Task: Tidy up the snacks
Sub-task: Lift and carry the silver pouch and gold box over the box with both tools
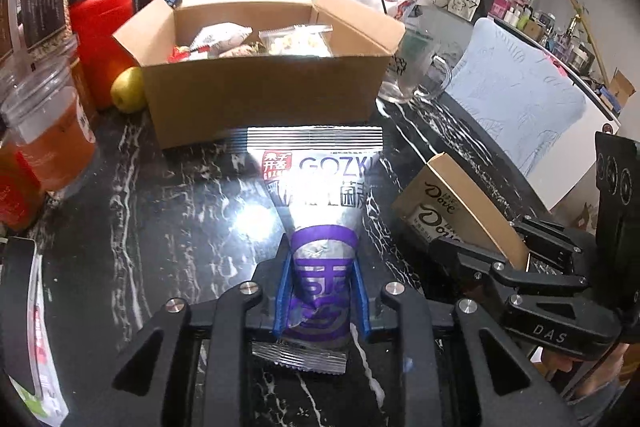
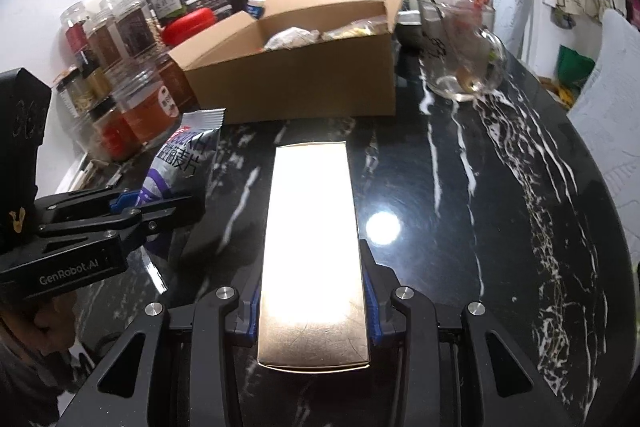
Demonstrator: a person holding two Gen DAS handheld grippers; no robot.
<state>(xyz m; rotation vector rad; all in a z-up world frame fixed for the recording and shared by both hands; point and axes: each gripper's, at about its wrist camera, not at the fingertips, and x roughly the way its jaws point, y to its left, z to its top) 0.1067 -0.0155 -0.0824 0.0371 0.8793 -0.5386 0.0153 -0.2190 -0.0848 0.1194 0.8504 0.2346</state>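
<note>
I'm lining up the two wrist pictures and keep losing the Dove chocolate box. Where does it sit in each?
Left wrist view: the Dove chocolate box is at right of centre, clamped by the right hand-held gripper.
Right wrist view: bottom centre, its glare-washed gold face between the blue pads.
Shared landmark: the open cardboard box behind it.

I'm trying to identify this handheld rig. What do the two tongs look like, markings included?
Both tongs are matte black, built of angular linkage bars with triangular cut-outs and silver round screw heads, and have blue finger pads. The left tongs carry white "GenRobot.AI" lettering on the side; the right tongs show "DAS" on theirs. No cables are visible. What the person wears is too dark to tell.
</note>
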